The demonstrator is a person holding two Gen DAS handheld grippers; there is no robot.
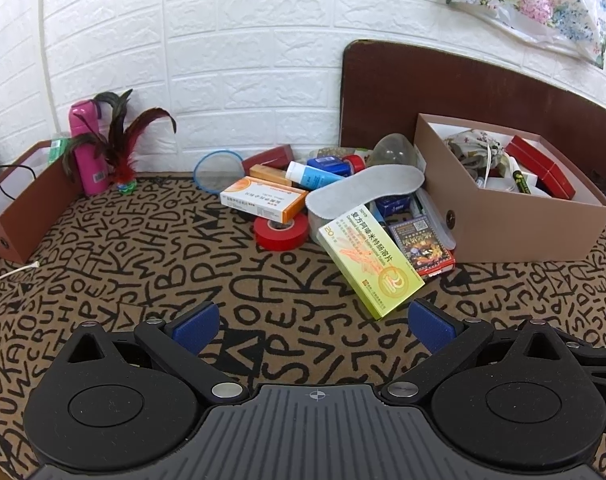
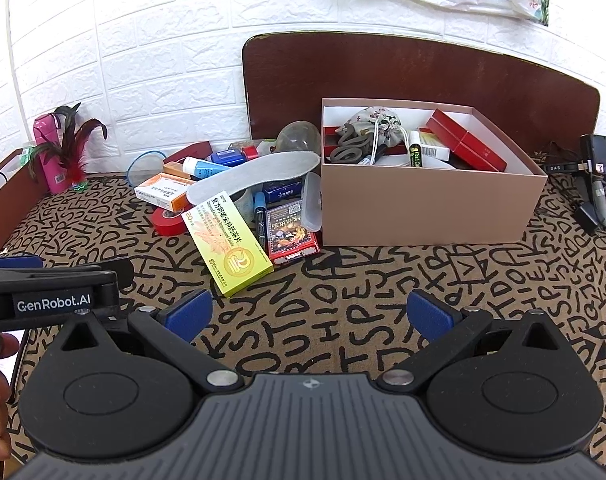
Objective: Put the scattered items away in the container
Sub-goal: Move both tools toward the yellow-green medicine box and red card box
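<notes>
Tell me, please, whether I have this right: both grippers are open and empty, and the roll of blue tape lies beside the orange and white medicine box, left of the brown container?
Not quite: the roll of tape is red, as the left wrist view shows. It does lie beside the orange and white medicine box, left of the brown container, and the left gripper and right gripper are both open and empty.

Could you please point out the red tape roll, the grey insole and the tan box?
red tape roll (image 1: 281, 231): left wrist view, on its rim.
grey insole (image 1: 367, 188): left wrist view, on its flat middle.
tan box (image 2: 423, 204): right wrist view, on its front wall.
</notes>
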